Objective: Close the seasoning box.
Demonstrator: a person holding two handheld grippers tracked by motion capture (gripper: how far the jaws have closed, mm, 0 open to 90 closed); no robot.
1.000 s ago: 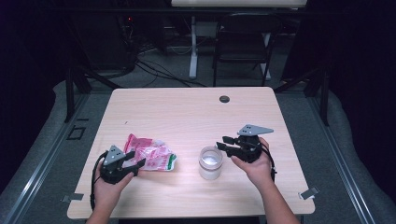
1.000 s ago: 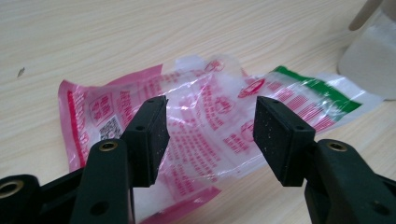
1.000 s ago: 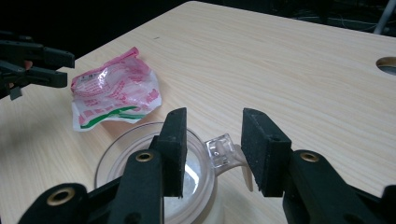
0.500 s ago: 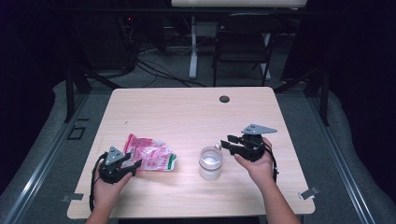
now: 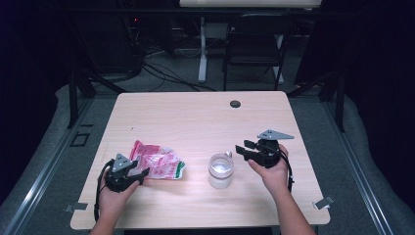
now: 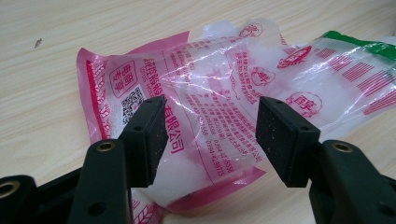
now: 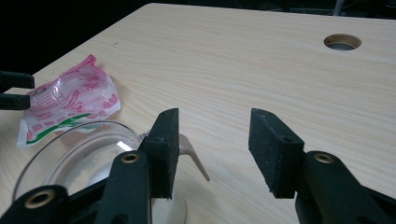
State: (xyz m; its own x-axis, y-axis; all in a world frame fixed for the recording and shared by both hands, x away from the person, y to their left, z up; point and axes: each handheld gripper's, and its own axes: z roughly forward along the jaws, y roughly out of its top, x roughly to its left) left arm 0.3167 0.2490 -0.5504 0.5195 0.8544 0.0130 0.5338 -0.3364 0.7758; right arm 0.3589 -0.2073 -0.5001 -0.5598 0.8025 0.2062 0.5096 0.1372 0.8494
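A crumpled pink, clear and green plastic bag (image 5: 157, 164) lies at the table's front left. My left gripper (image 5: 142, 173) is at its near end. In the left gripper view the bag (image 6: 224, 88) lies under and beyond the open left gripper (image 6: 210, 135), whose pads do not press it. A clear jar (image 5: 220, 170) with white contents stands front centre. A tan handle (image 7: 194, 156) sticks out over the rim of the jar (image 7: 79, 158). My right gripper (image 5: 241, 149) hovers just right of the jar; its jaws have just been opening and the right gripper (image 7: 217, 149) has only bare table between them.
The light wooden table (image 5: 195, 122) has a round cable hole (image 5: 235, 104) near its far edge, also seen as the cable hole (image 7: 342, 42) ahead of the right jaws. Beyond the table stand a dark chair (image 5: 254, 44) and floor cables.
The right gripper's jaws stand wider apart than a second ago and sit slightly farther from the jar. The left hand, the bag and the jar have hardly moved.
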